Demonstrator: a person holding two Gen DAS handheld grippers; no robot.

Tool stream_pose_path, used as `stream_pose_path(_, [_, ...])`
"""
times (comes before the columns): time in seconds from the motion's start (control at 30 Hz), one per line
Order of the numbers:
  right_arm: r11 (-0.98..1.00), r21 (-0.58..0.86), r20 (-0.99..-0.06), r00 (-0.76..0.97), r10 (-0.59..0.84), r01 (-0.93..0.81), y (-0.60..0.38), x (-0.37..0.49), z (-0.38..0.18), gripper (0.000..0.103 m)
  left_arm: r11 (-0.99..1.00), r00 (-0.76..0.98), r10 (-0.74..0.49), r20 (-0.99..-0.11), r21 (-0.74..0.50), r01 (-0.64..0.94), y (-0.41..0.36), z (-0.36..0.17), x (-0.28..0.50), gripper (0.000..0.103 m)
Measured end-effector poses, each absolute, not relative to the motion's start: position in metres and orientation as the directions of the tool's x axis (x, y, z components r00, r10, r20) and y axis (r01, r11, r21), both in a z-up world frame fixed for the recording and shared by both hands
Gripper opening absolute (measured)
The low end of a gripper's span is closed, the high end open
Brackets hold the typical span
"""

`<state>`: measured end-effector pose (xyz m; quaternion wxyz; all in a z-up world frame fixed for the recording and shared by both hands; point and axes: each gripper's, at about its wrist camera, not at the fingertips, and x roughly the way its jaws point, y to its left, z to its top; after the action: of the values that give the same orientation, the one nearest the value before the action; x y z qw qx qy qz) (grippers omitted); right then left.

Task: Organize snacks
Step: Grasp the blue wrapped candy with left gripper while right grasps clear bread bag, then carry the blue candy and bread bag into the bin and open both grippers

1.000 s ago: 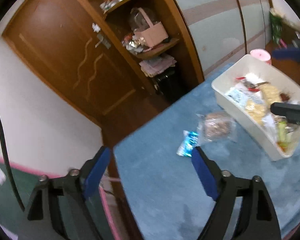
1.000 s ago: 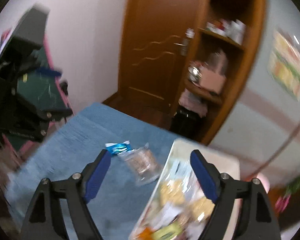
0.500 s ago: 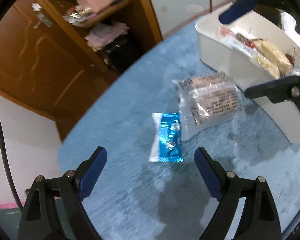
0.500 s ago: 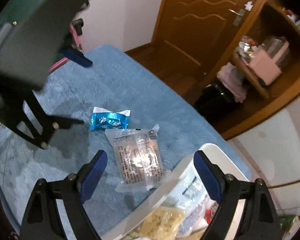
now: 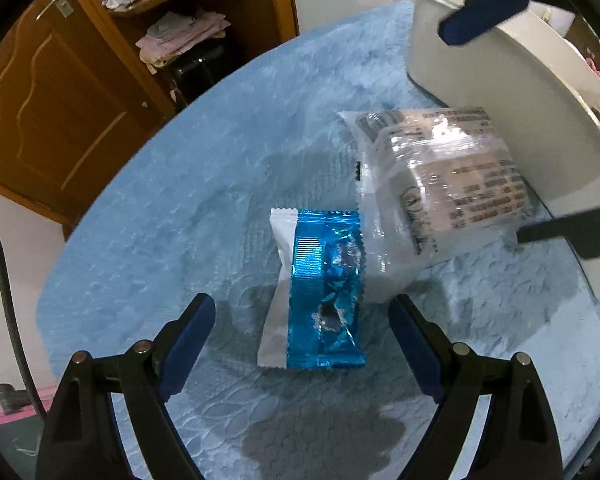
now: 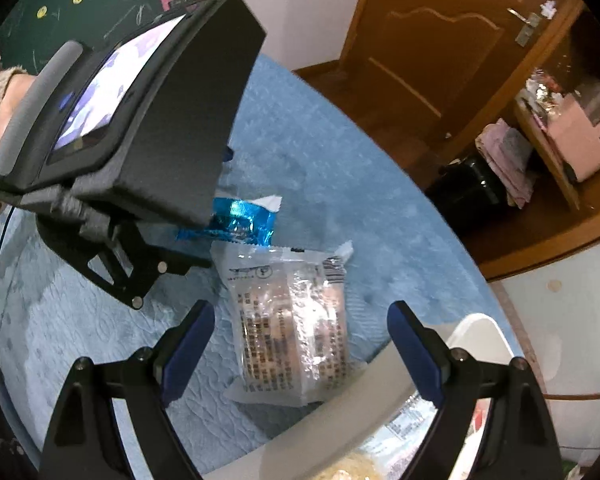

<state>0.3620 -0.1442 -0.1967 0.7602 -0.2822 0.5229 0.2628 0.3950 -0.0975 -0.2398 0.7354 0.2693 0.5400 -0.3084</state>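
A shiny blue foil packet (image 5: 324, 292) with one white end lies flat on the blue cloth (image 5: 179, 200), between the wide-open, empty left gripper (image 5: 302, 344), whose jaws have just closed slightly. A second ago it sat far off. Beyond, the clear snack bag (image 6: 287, 324) lies between the open, empty right gripper (image 6: 300, 344), beside the white bin (image 5: 500, 80).

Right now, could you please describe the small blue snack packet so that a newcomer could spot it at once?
Start at the blue tablecloth, then find the white bin of snacks at its edge. Two packets lie loose beside the bin; the blue foil packet is the one farther from it. Unlike the larger clear wrapped packet overlapping its edge, it is shiny blue with a white end.
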Motion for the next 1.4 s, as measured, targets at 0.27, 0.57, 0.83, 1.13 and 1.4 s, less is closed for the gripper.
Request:
stream_pose_path(0.27, [0.683,-0.162,-0.972,0.233,0.012,-0.712,-0.139,0.375,-0.227,0.089,0.680,0.223,-0.273,-0.936,-0.024,0.732,-0.080,-0.246,0.396,0.062])
stream_pose_path(0.57, [0.661,-0.223,-0.973,0.200,-0.111,-0.716,-0.126,0.388,-0.249,0.096,0.720,0.250,-0.328,-0.911,-0.070,0.690,-0.062,-0.241,0.396,0.039])
stream_pose_path(0.83, [0.694,-0.230,-0.973,0.160,-0.165,-0.682,-0.126,0.400,-0.254,0.089,0.740,0.257,-0.335,-0.907,-0.084,0.667,-0.046,-0.237,0.379,0.031])
stream_pose_path(1.13, [0.694,-0.225,-0.971,0.217,-0.101,-0.684,-0.117,0.372,-0.240,0.067,0.781,0.323,-0.321,-0.890,-0.056,0.622,-0.021,-0.206,0.345,0.030])
stream_pose_path(1.4, [0.742,-0.095,-0.944,0.297,0.145,-0.664,-0.126,0.320,-0.169,0.067,0.825,0.405,-0.298,-0.865,-0.020,0.565,-0.006,-0.151,0.302,0.030])
